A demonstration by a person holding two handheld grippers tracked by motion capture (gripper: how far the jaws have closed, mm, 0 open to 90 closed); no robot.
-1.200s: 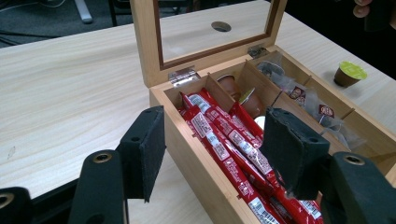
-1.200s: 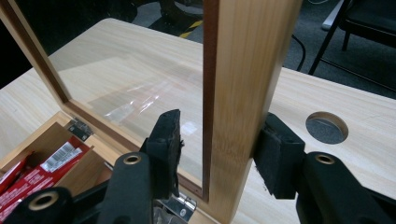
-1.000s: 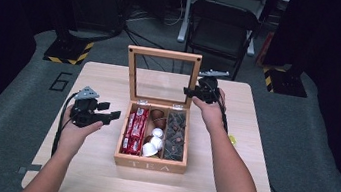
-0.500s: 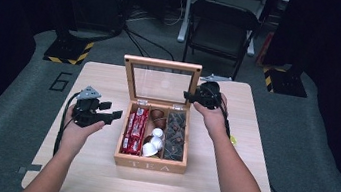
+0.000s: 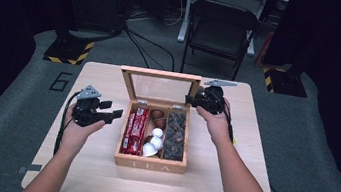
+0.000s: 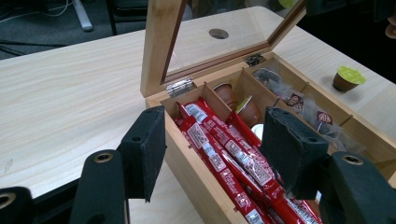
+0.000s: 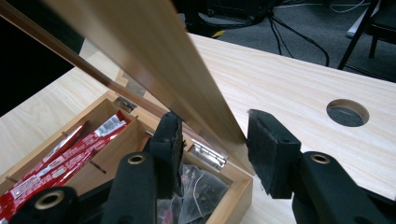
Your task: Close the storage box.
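Note:
A wooden tea box (image 5: 149,163) stands mid-table with its glass lid (image 5: 161,75) partly raised. Inside lie red sachets (image 5: 134,130) on the left, brown and white capsules (image 5: 155,135) in the middle and dark tea bags (image 5: 175,134) on the right. My right gripper (image 5: 192,99) is at the lid's right edge. In the right gripper view its jaws (image 7: 212,135) straddle the lid's wooden frame (image 7: 154,60) with a gap on one side, so it is open. My left gripper (image 5: 111,109) hovers open just left of the box, and its view looks over the sachets (image 6: 224,158).
A green-topped capsule (image 6: 348,77) sits loose on the table to the right of the box. A round cable hole (image 7: 348,112) lies in the table behind the lid. A black chair (image 5: 221,27) stands beyond the far edge, with cables on the floor.
The lid has tipped forward over the box, so its top edge sits lower in the high view. The right gripper came down with it. The left gripper has barely moved.

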